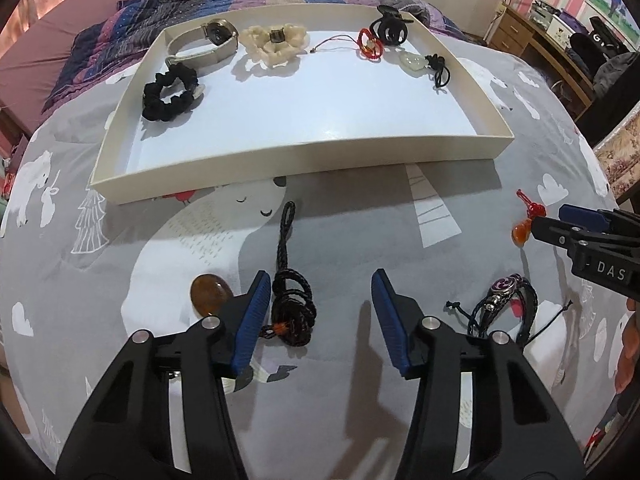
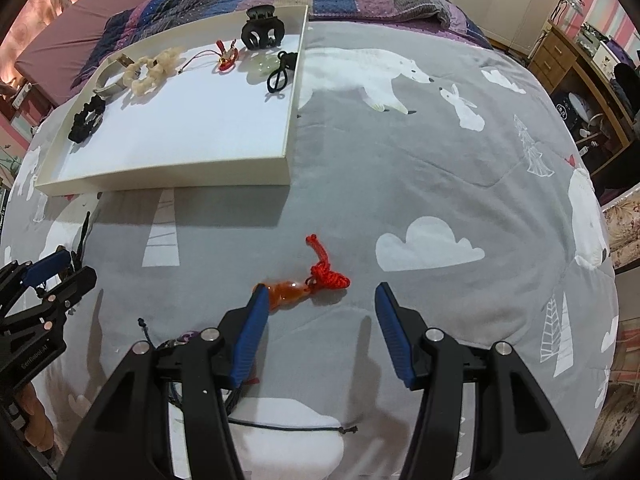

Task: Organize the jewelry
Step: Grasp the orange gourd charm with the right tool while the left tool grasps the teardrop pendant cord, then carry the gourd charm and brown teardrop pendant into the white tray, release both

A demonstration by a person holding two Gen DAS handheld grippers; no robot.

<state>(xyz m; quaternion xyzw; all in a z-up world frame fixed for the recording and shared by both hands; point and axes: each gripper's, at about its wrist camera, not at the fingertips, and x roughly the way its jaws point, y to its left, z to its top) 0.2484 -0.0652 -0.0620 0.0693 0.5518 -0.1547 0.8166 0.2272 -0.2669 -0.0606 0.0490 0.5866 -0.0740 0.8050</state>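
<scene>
Left tool [image 1: 320, 312] held released over black cord [image 1: 291, 312], not gripped. Right tool [image 2: 320, 316] released beside red charm [image 2: 304, 286]. Tray [image 1: 304, 160] awaited as destination.

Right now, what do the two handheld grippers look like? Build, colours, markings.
Both match: matte black plastic bodies with triangular cutouts, silver round pivot pins, and two fingers tipped with ribbed blue pads. The left gripper shows "Genrobot.AI" lettering on its side in the right wrist view; the right gripper carries partial white letters "DAS" in the left wrist view. No cables visible. No sleeves in view.
</scene>
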